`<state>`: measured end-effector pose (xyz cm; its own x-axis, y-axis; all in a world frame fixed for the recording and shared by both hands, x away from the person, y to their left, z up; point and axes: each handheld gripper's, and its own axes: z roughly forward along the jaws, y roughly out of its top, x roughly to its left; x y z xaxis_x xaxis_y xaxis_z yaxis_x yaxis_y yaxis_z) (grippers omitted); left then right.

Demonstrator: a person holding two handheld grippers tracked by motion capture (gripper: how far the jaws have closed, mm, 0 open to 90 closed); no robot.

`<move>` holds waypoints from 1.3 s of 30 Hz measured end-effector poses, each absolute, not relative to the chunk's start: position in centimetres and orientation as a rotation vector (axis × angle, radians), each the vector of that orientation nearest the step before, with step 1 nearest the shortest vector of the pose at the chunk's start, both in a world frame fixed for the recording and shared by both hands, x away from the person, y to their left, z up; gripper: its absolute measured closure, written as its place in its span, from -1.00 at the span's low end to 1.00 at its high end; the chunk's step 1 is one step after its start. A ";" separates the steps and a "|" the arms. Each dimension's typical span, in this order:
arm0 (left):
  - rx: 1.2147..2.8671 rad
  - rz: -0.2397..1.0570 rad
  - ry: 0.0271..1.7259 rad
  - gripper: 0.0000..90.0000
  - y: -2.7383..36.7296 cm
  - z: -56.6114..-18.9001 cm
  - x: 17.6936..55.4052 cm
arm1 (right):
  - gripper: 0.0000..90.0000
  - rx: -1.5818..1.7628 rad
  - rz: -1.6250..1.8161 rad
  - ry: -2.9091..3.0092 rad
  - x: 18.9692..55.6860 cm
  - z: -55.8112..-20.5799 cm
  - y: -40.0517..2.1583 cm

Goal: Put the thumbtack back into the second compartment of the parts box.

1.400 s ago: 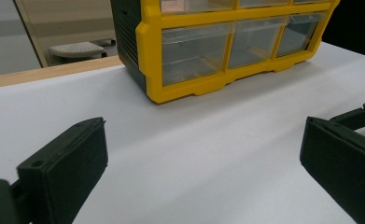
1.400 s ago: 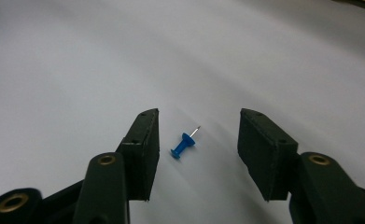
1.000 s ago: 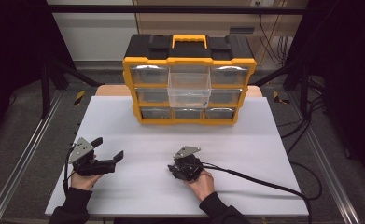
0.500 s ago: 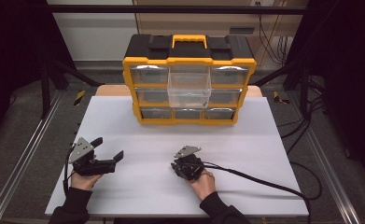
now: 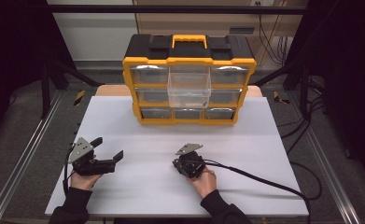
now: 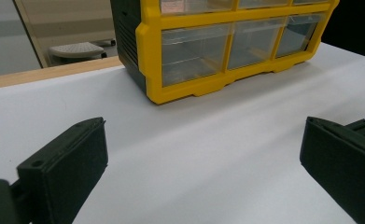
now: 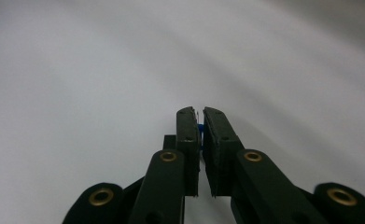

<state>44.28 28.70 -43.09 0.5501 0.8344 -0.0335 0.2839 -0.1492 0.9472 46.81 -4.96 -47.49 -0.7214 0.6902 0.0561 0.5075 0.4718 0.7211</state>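
Closing right tongs (image 7: 200,122) on small blue piece (image 7: 200,131) low over tabletop (image 5: 264,140) | pinching it between pads | keeping left tongs (image 6: 199,163) wide open, empty | likely pick-up step | next: lifting toward drawer cabinet (image 5: 189,84), open middle drawer (image 5: 189,91).

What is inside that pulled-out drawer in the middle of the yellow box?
The drawer is see-through and nothing shows inside it. Its floor is hazy in the high view, so a tiny item could go unseen. The box frame hides its back end.
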 end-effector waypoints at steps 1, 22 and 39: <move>1.703 0.634 0.944 -0.99 28.7 -43.1 44.3 | 0.90 1.025 1.101 2.473 46.7 -47.2 -5.1; 1.713 0.631 0.945 -0.99 28.6 -43.2 44.4 | 0.90 0.951 1.340 2.313 45.0 -38.1 -9.5; 1.709 0.632 0.945 -0.99 28.6 -43.2 44.3 | 0.90 0.921 1.480 2.138 45.2 -30.3 -14.1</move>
